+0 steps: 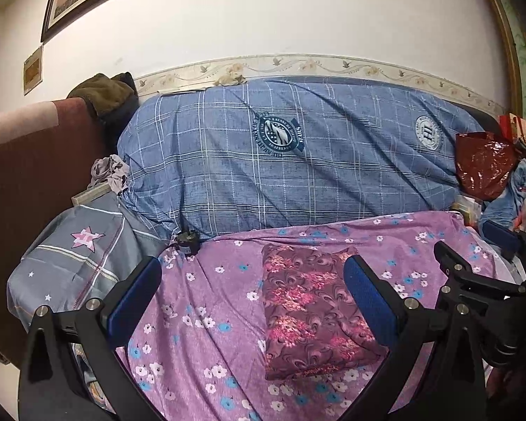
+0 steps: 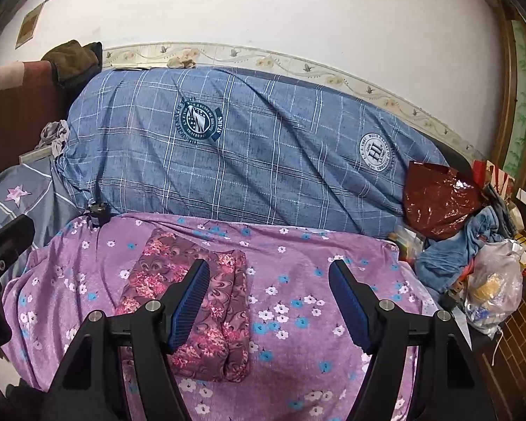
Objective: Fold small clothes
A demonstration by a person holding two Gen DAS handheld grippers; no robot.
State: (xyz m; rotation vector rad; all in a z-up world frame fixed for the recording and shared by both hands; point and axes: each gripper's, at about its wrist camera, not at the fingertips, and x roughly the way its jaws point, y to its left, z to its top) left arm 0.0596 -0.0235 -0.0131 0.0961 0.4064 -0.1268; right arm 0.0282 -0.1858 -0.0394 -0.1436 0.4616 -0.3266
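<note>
garment [image 1: 308,312], maroon floral, lies folded flat on the purple sheet [image 1: 207,315]. we find the left hand-held gripper [image 1: 259,298] and right hand-held gripper [image 2: 268,305] both spread, holding nothing. we judge a fold complete; next needs an edge pinch.

Folded garment [image 1: 312,310] on floral purple bedsheet [image 1: 207,301]

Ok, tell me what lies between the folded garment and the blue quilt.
Only bare purple floral sheet. Both wrist views show nothing else between the folded garment and the blue quilt behind it.
</note>
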